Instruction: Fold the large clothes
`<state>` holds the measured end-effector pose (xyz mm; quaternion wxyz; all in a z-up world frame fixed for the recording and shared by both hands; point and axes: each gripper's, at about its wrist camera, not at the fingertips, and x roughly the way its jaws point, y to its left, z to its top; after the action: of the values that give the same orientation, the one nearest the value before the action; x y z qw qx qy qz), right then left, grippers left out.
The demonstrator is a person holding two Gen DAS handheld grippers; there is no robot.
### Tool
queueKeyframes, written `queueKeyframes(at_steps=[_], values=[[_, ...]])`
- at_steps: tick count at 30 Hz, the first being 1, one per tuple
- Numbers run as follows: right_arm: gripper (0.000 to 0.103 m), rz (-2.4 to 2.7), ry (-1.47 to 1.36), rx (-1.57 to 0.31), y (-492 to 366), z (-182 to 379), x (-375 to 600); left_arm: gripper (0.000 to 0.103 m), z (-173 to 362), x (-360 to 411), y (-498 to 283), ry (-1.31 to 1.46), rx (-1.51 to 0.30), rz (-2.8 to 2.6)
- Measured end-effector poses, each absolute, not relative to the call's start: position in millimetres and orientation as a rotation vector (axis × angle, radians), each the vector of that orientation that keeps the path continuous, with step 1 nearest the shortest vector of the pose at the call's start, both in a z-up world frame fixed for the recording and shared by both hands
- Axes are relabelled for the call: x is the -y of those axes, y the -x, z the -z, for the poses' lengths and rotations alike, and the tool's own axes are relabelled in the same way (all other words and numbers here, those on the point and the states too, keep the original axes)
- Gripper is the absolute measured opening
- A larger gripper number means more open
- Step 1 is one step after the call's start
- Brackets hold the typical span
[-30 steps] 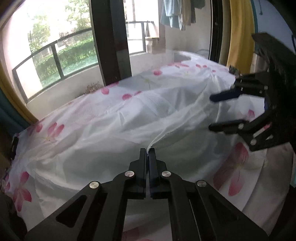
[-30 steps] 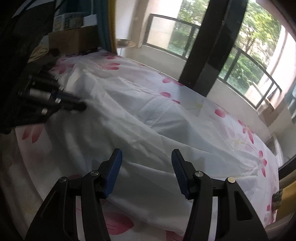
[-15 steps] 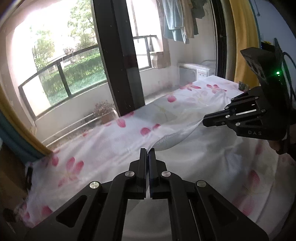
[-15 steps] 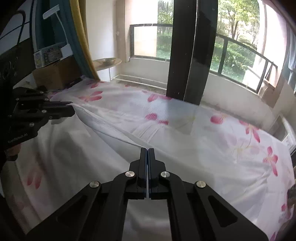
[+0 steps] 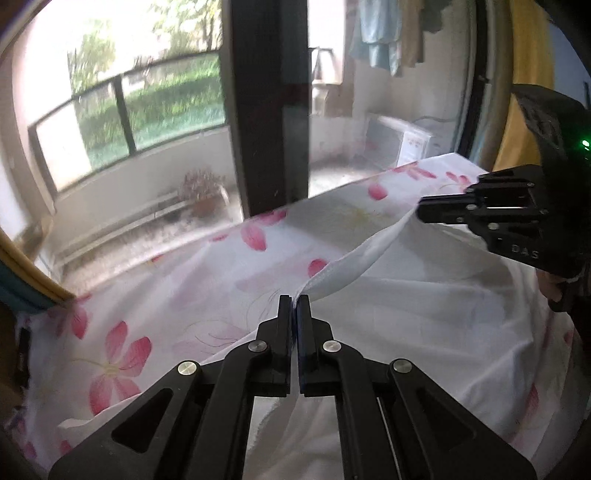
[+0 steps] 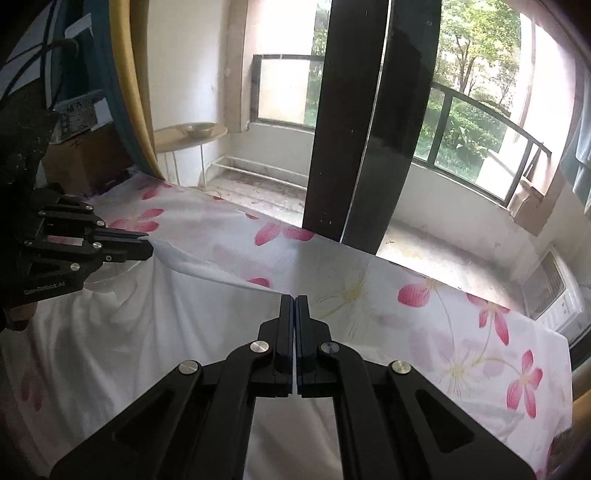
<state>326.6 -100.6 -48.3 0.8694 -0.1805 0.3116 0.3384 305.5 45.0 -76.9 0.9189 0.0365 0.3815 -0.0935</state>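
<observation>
A large white garment [image 5: 424, 317] lies spread over a bed with a white sheet printed with pink flowers [image 5: 122, 354]. My left gripper [image 5: 294, 301] is shut on the garment's upper edge and holds it above the bed. My right gripper [image 6: 294, 300] is shut on the same edge further along. The edge [image 5: 354, 266] hangs stretched between the two grippers. The right gripper shows at the right of the left wrist view [image 5: 421, 212]. The left gripper shows at the left of the right wrist view [image 6: 147, 245]. The garment [image 6: 129, 350] drapes down below both.
A dark window pillar [image 5: 267, 103] and balcony railing stand beyond the bed's far edge. A yellow curtain [image 6: 133, 85], a small round table [image 6: 190, 133] and a cardboard box [image 6: 83, 158] are at the left. Clothes [image 5: 380, 33] hang at the upper right.
The right gripper went from open to shut on the garment's edge. Both grippers have since lifted the edge higher above the bed, pulling it taut between them.
</observation>
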Motion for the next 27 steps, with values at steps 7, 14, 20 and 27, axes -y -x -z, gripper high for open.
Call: queueKeyframes(at_steps=[7,14,20,27], values=[[0.000,-0.643,0.388,-0.752,-355.6,70.5,95.6,0.050,93.2,-86.3,-318.0,0.094,-0.878,0.116],[0.002,-0.560,0.390,-0.792,-368.8,74.6,107.5,0.051,63.3,-136.8,-279.7,0.124,-0.799,-0.041],[0.020,-0.452,0.408,-0.695,-364.0,49.1,132.1,0.051,71.6,-162.8,-228.2,0.102,-0.841,-0.117],[0.046,-0.391,0.437,-0.643,-347.4,26.1,186.4,0.052,104.2,-162.6,-214.8,0.050,-0.942,-0.121]])
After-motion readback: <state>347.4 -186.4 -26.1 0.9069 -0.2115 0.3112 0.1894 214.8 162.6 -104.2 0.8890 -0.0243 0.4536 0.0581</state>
